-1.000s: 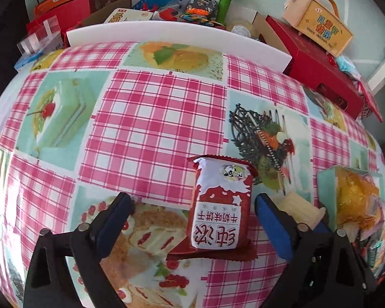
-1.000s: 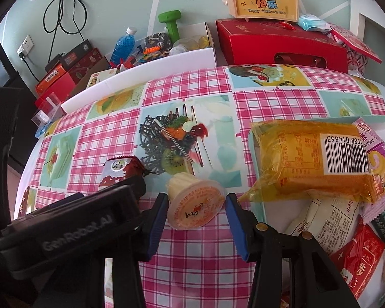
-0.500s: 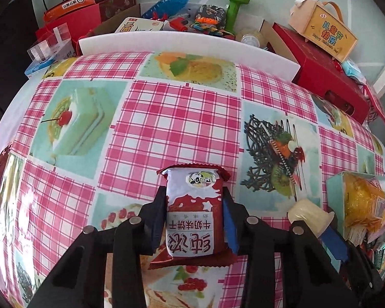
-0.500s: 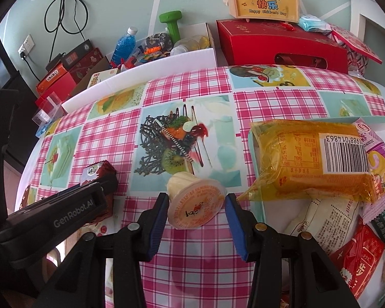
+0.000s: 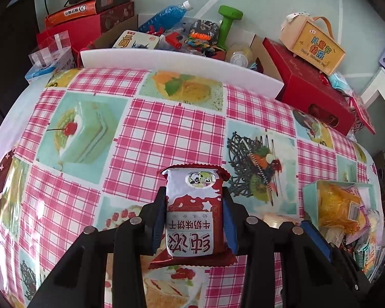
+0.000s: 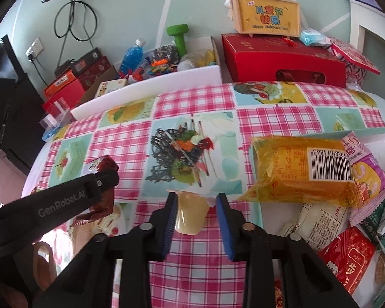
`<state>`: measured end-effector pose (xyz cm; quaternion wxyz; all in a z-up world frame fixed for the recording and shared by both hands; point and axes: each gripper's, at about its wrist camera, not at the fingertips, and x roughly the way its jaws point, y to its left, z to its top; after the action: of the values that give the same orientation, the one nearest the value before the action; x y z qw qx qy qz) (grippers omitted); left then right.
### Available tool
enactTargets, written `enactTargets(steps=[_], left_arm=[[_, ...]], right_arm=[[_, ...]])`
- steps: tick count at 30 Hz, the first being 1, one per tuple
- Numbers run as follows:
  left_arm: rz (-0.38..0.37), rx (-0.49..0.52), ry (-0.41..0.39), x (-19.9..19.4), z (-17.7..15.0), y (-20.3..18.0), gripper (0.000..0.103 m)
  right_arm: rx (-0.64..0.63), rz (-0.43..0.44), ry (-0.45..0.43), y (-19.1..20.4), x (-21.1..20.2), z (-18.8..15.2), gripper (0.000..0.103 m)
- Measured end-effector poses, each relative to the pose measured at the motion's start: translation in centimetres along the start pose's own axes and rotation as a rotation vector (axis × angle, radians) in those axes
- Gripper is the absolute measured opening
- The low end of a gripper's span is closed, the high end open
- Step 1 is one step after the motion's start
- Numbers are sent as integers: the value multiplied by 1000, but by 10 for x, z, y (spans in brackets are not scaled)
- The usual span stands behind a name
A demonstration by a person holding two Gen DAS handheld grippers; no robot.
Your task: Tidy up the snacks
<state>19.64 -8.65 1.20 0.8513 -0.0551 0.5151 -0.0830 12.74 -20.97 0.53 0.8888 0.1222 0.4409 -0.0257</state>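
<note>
Left tool (image 5: 194,220) clamps biscuit packet (image 5: 193,215); right tool (image 6: 196,222) grips pudding cup (image 6: 191,213), rim hidden.

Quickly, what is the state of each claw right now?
Left claw: closed on the red biscuit packet.
Right claw: closed on the yellow jelly cup.
</note>
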Motion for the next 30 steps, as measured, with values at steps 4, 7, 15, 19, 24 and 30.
enactTargets(steps=[4,7,15,19,24,30], left_arm=[[2,-7,11,-1,-1,5,41],[13,-26,51,8,-4,13,41],[9,-71,80,15,-8,32,41],[-3,-74,85,16,-8,33,41],[-15,-67,94,20,-6,30,41],[-16,-73,99,22,-6,31,41]], right_arm=[[9,9,12,-3,2,-1,32],[13,7,18,-6,4,-2,33],[-7,0,14,-2,9,-2,59],[-21,-11,21,0,18,-1,59],[-24,-21,14,3,31,1,59],[-38,-23,7,9,34,-1,47]])
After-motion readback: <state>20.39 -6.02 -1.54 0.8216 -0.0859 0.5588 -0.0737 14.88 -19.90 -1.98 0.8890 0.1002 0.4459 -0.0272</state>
